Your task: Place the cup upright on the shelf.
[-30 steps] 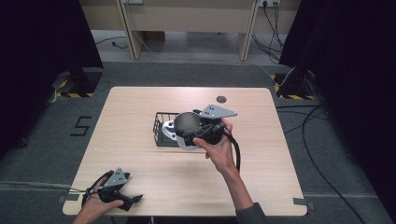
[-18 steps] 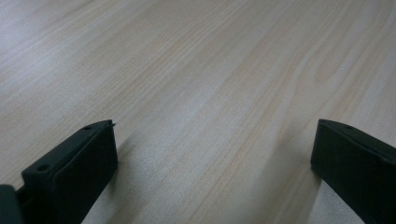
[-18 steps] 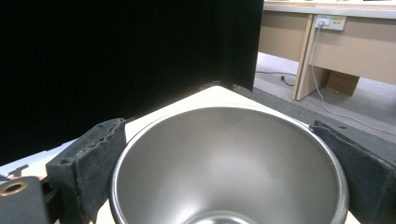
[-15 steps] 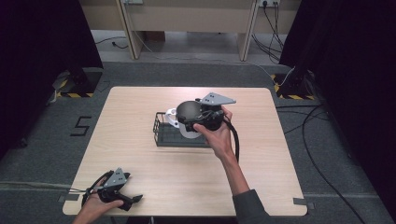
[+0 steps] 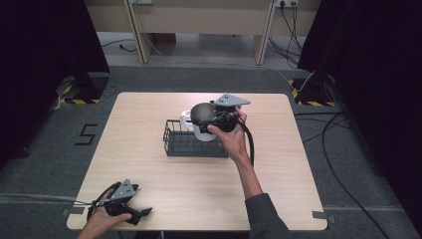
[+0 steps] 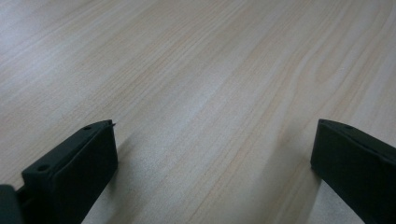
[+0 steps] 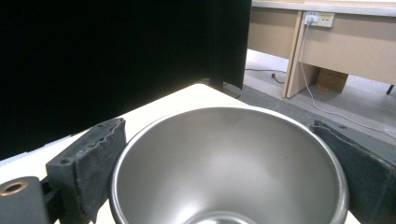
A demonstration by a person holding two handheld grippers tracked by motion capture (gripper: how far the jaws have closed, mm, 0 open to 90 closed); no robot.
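A white mug [image 5: 187, 121] with a steel inside [image 7: 229, 158] hangs above the far edge of a black wire basket [image 5: 171, 144] in the middle of the table. My right gripper [image 5: 203, 121] is shut on the mug, its two jaws pressed against the rim on either side [image 7: 229, 140]. The mug's handle points left in the high view. My left gripper [image 5: 143, 214] rests at the table's near left corner. Its jaws stand wide open over bare wood [image 6: 215, 140], with nothing between them.
The light wooden table [image 5: 149, 109] has the basket as the one thing standing on it. Dark curtains flank the room, desks stand at the back, and cables run across the floor at the right [image 5: 343, 124].
My right gripper has carried the mug up and toward the far side of the basket. The left gripper has stayed in place.
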